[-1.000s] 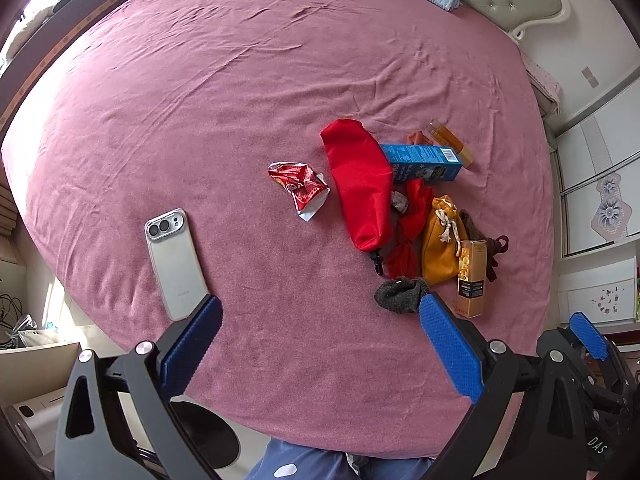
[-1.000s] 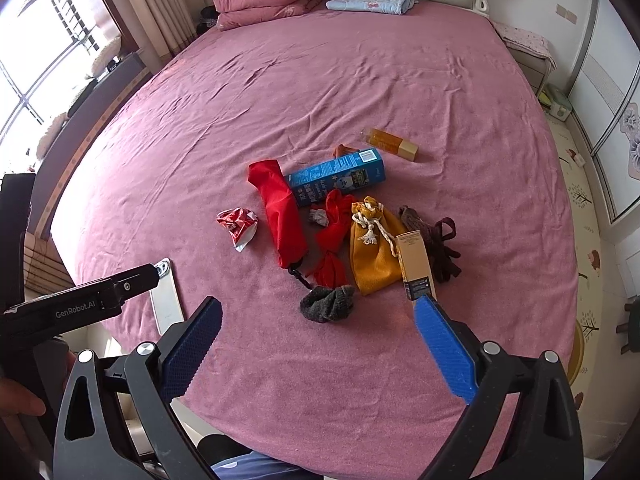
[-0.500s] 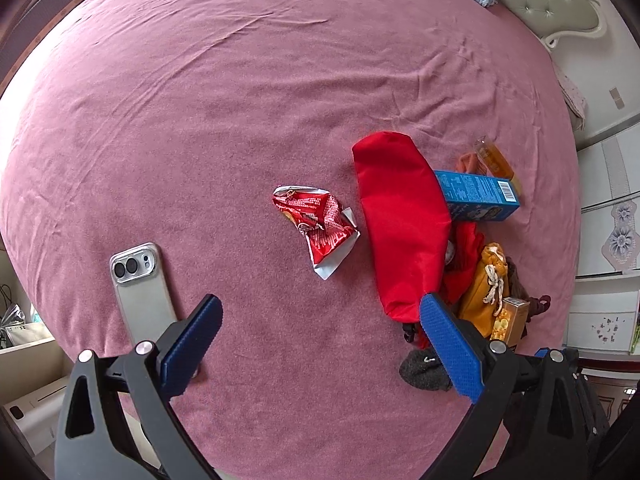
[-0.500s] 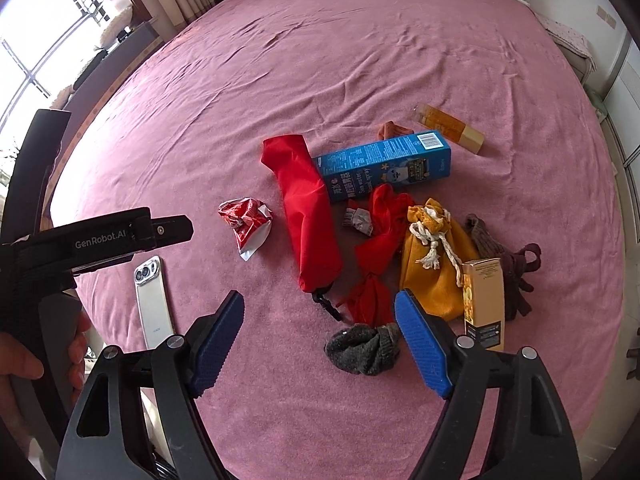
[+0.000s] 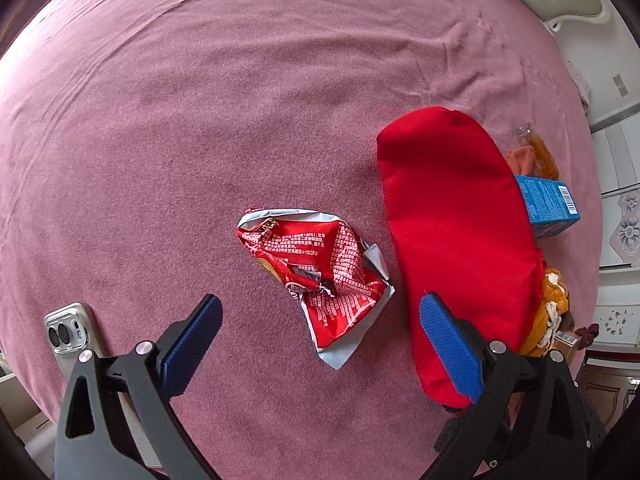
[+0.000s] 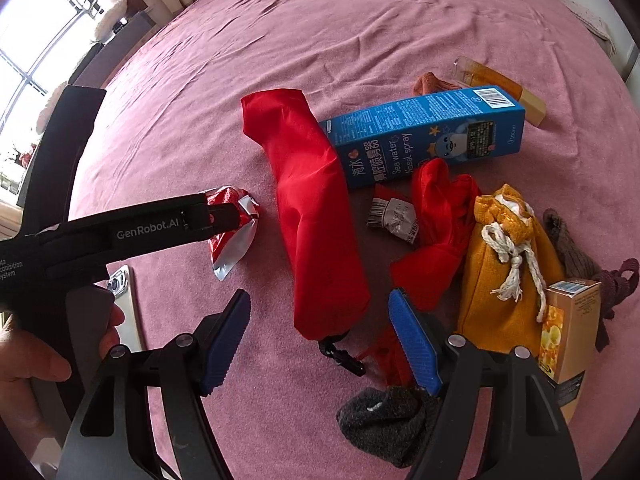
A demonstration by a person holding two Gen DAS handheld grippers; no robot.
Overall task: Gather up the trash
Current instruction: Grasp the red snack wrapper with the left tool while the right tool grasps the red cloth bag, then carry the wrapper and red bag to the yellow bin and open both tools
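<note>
The crumpled red-and-silver foil snack wrapper lies on the pink bed cover, just left of the long red fabric pouch. The left tool hangs over it, jaws spread wide, empty. The right tool is open too, above the pouch's lower end. A silver phone lies at the bed's edge.
</note>
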